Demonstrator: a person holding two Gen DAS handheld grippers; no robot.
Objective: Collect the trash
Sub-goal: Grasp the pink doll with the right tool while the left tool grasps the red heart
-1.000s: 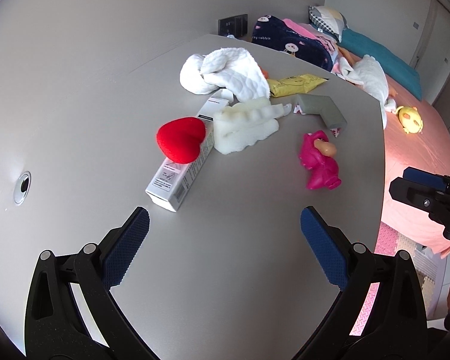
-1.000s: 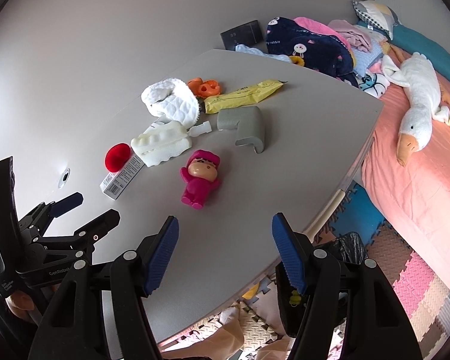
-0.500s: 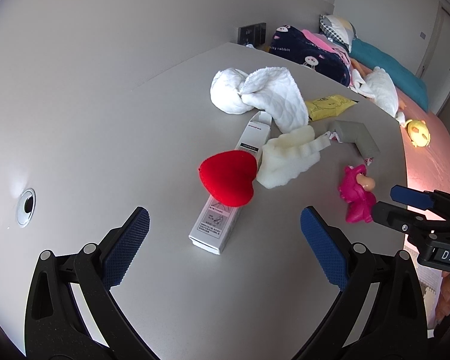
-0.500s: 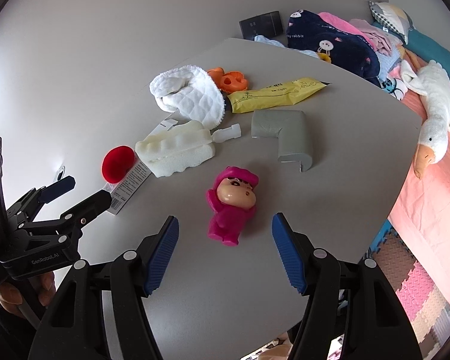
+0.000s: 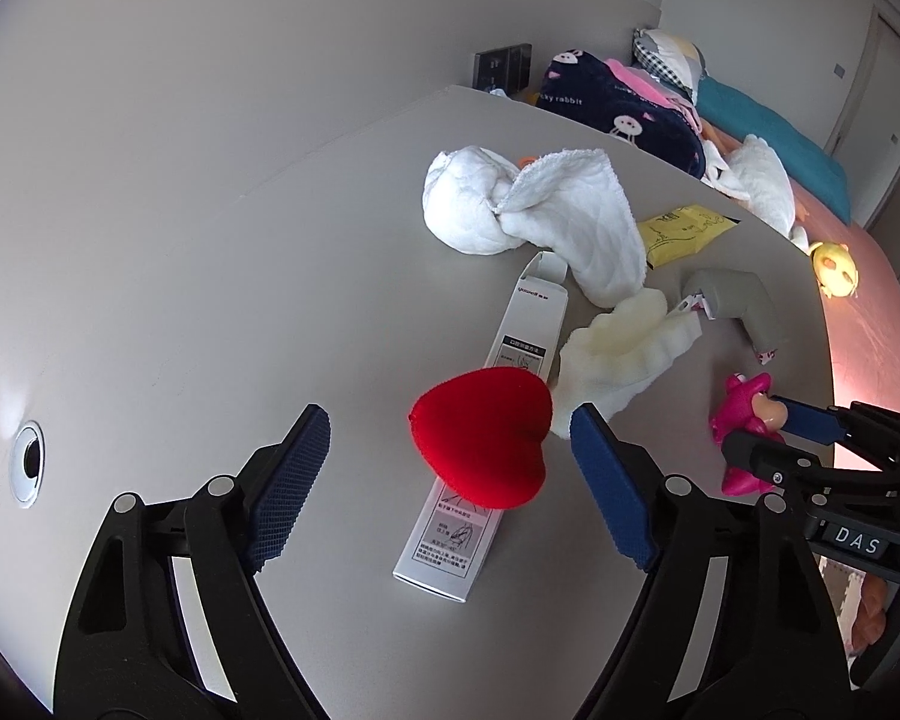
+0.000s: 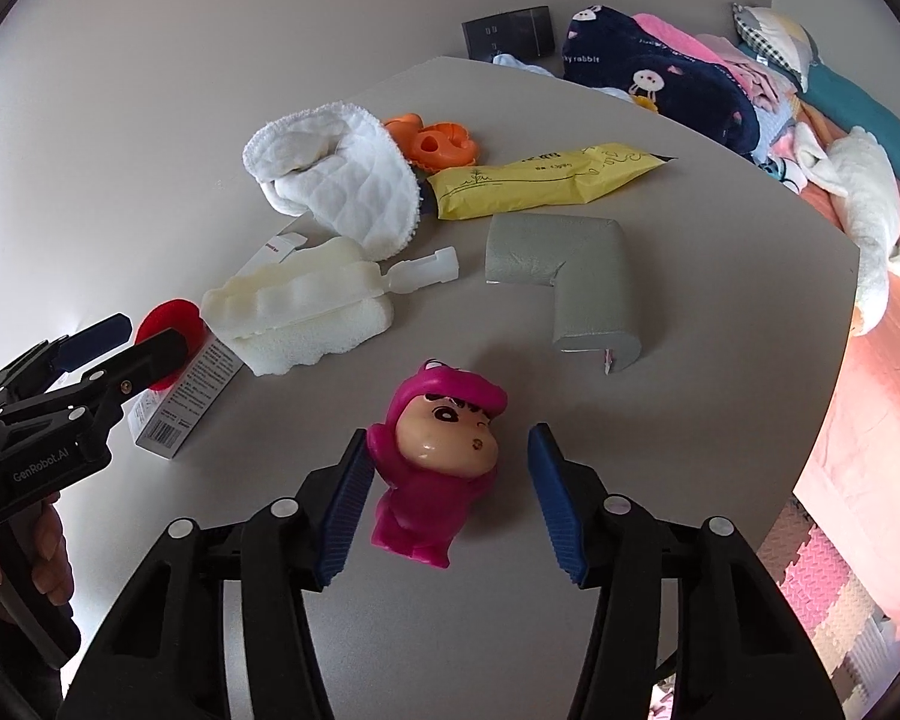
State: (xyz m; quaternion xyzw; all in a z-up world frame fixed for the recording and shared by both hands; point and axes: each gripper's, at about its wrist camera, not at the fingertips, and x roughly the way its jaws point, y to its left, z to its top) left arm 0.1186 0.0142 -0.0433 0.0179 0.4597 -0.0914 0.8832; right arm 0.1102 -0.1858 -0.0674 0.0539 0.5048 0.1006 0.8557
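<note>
Left gripper (image 5: 450,468): jaws spread, had just been closing; red heart (image 5: 483,435) sat between the blue pads, no pad touching it.
Right gripper (image 6: 447,501): jaws apart, had just been closing; pink doll (image 6: 435,462) stood between them. Left pad at or v. near doll's arm, right pad clear of it; contact on left side can't be told for sure.
Red heart: lay on top of white box (image 5: 486,450), toward the table's wall-side edge.
White box: long, flat on table (image 5: 210,300), printed side up; far end ran under the towel's tip.
Pink doll: near the table's front edge, face up toward the right wrist cam.
Sponge (image 6: 297,315): cream foam w/ short plastic handle, just beside the box, mid-table.
Towel (image 6: 336,180): white, bunched, toward the far edge.
Orange piece (image 6: 435,144): just behind the towel, touching it.
Yellow packet (image 6: 546,186): flat, beside the towel, toward far edge.
Grey corner guard (image 6: 576,279): L-shaped, betw. packet and doll, apart from both.
Cable hole (image 5: 28,462): in table top, well left of the heart.
Bed (image 6: 870,390): pink sheet, past the table's right edge; white plush goose (image 6: 867,204) lay on it.
Person: hand (image 6: 6,564) on left gripper's handle.
</note>
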